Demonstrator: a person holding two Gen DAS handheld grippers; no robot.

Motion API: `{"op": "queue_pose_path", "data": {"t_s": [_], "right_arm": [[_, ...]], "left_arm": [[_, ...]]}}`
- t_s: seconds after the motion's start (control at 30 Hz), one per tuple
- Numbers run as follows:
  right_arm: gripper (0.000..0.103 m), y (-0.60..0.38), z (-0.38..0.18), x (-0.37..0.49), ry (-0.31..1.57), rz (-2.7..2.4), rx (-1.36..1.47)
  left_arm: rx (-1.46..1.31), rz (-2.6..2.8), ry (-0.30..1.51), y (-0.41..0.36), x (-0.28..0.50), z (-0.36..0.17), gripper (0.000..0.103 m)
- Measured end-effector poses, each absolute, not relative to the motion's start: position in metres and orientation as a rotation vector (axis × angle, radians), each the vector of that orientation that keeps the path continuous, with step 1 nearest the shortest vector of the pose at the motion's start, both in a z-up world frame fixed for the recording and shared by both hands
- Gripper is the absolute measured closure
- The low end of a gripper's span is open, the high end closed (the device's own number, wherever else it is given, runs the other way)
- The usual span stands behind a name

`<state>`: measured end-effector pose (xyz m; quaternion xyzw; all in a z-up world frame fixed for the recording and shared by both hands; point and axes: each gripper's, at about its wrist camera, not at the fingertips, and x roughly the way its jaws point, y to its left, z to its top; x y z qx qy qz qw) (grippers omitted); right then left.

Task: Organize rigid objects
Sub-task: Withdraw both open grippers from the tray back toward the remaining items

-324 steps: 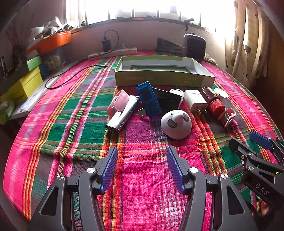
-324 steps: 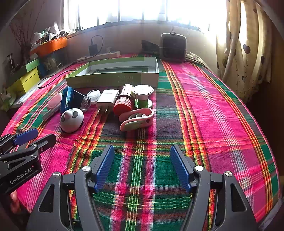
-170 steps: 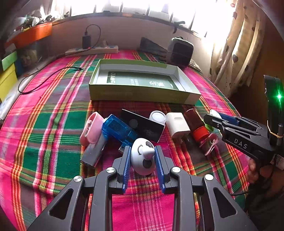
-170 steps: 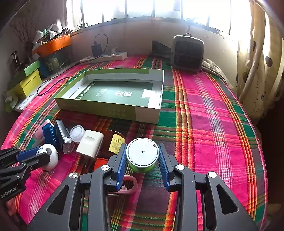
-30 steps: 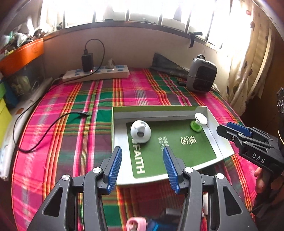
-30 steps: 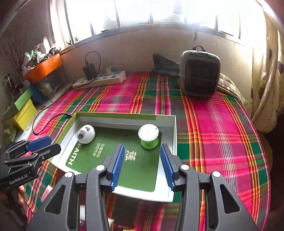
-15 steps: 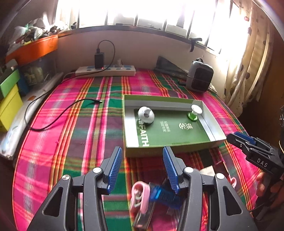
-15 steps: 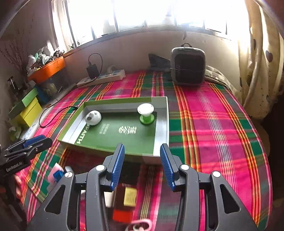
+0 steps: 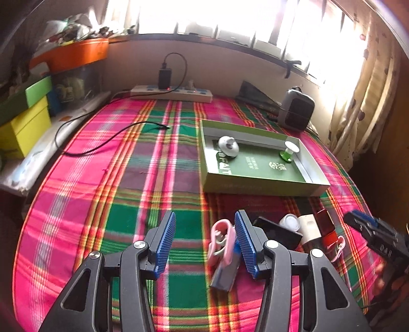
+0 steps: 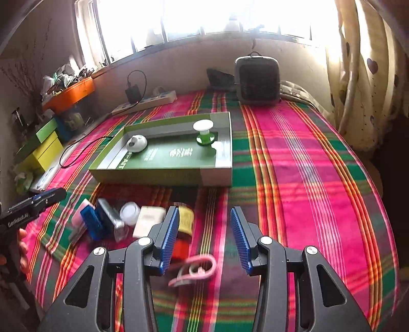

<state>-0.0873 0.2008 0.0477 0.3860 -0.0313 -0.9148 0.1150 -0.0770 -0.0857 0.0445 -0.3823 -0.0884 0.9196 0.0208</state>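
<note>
Pink clip (image 9: 222, 238) sits between left gripper's (image 9: 205, 244) wide-open, empty jaws.

A lived-in room of a home, most likely a bedroom. Shown by a pink, green and orange plaid blanket (image 9: 133, 178) spread over a wide soft surface, a row of bright windows (image 10: 204, 18) above a sill, and cream curtains with heart prints (image 10: 363, 66) hanging at the right. Further marked by a white power strip (image 9: 171, 93) against the wall with a black charger (image 9: 165, 76) plugged in and a loose cable (image 9: 102, 143) trailing across the blanket, a small grey heater (image 10: 257, 80), stacked yellow and green boxes (image 9: 24, 120) and an orange bin (image 10: 69, 95) full of household clutter at the left.
</note>
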Motion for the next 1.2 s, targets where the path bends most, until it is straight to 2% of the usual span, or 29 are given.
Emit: {"op": "queue_pose_path", "data": {"t_s": [0.3,0.6,0.7,0.77,1.2], "right_arm": [[0.060,0.189,0.035,-0.061,-0.027,-2.711,1.160],[0.059,0.175,0.028,-0.058,-0.038,-2.738,1.179],[0.053,0.171,0.027,-0.058,-0.015,-2.757,1.180],[0.038,0.171,0.024,-0.059,-0.010,-2.773,1.209],[0.037,0.177,0.020,-0.052,0.021,-2.837,1.260]], "left_arm": [[-1.217,2.828,-0.334,-0.096,-0.069,0.031,0.055],[-1.230,2.799,-0.334,-0.098,-0.065,0.024,0.055],[-1.236,2.788,-0.330,-0.098,-0.065,0.022,0.055],[-1.236,2.785,-0.331,-0.098,-0.066,0.021,0.055],[-1.232,2.754,-0.324,-0.092,-0.069,0.020,0.055]]}}
